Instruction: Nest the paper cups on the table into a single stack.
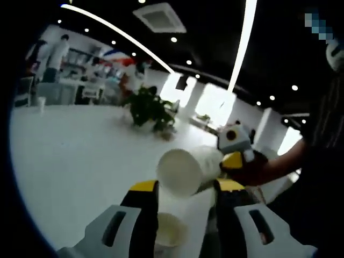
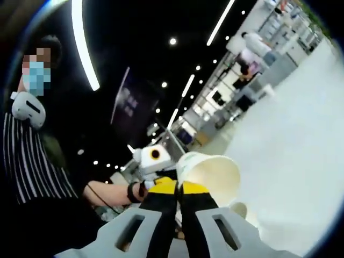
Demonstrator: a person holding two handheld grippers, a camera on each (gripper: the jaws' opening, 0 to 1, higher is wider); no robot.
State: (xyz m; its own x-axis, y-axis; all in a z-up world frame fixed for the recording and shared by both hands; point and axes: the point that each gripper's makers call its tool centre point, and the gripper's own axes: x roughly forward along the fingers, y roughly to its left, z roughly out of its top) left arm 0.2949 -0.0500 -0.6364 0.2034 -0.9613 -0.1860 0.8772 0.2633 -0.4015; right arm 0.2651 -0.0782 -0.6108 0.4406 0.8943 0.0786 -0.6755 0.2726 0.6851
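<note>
While the left tongs (image 1: 185,196) stand wide around an upright paper cup (image 1: 170,231) on the white surface (image 1: 75,156), the right tongs (image 1: 232,159) bring a tilted cup (image 1: 185,167) overhead. Right gripper view: right tongs (image 2: 178,189) pinch that cup's (image 2: 210,174) rim, left tongs (image 2: 153,171) behind.

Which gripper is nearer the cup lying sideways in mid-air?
Right. The right gripper is clamped on the sideways cup at its wall. The left gripper sits just below it, its jaws spread around a second cup, not touching the sideways one.

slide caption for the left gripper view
Right hand-held gripper tips a paper cup over the cup between the left jaws.
</note>
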